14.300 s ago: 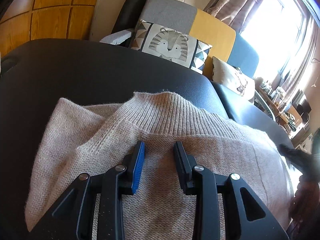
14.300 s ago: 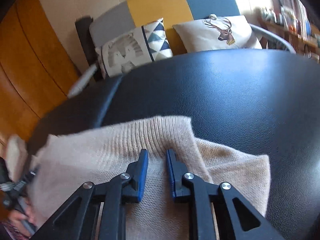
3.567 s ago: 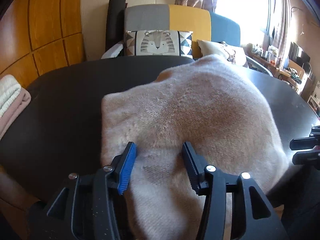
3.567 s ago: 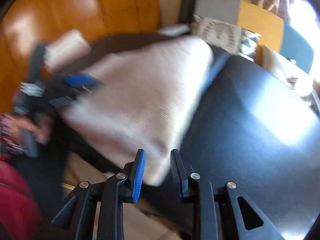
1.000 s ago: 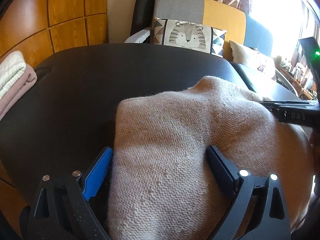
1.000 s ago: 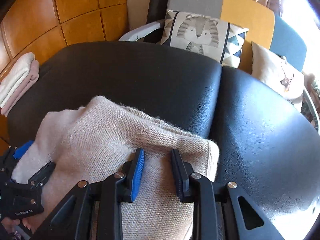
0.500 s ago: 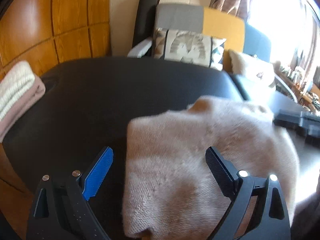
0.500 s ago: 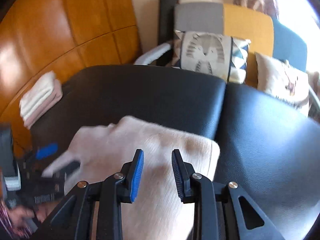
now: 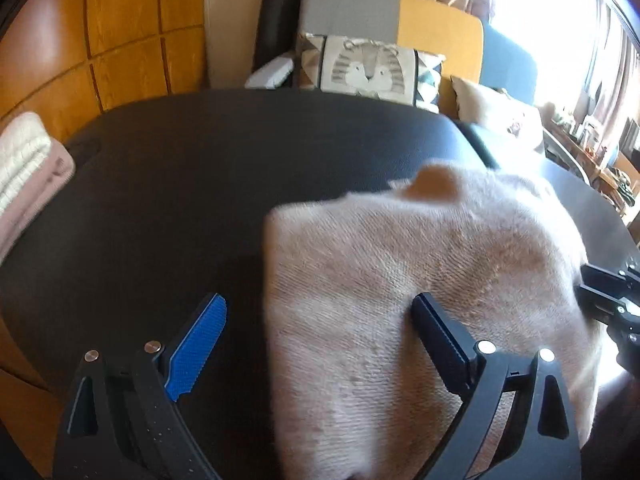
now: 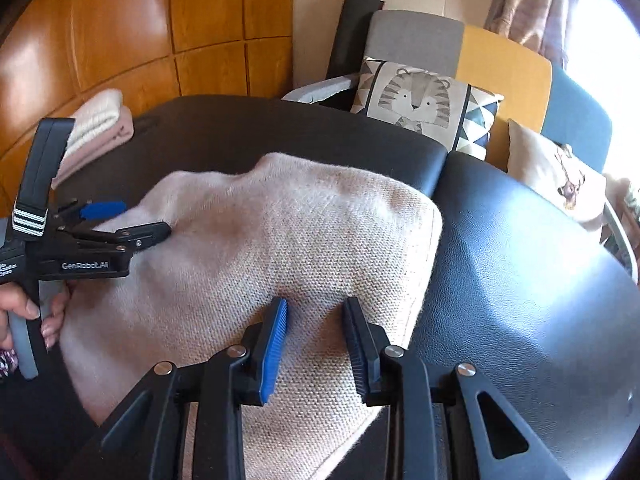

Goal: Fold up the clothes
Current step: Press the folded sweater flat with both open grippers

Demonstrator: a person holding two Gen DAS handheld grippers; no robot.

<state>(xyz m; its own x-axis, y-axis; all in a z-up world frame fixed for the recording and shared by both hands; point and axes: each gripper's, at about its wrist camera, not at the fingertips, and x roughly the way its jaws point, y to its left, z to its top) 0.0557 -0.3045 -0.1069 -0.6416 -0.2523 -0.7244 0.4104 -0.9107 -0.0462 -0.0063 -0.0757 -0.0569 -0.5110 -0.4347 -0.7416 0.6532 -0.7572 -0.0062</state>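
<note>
Sweater lies folded small on the black bench, so the folding looks nearly done. Left claw gapes wide around its edge, gripping nothing. Right claw is partly open over it. One sweater here; two folded clothes sit stacked aside.

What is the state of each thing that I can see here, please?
Beige knitted sweater: folded, lying on the black padded surface.
Left gripper: jaws open wide.
Right gripper: jaws open, over the sweater.
White and pink folded clothes: stacked at the surface's far left edge.
</note>
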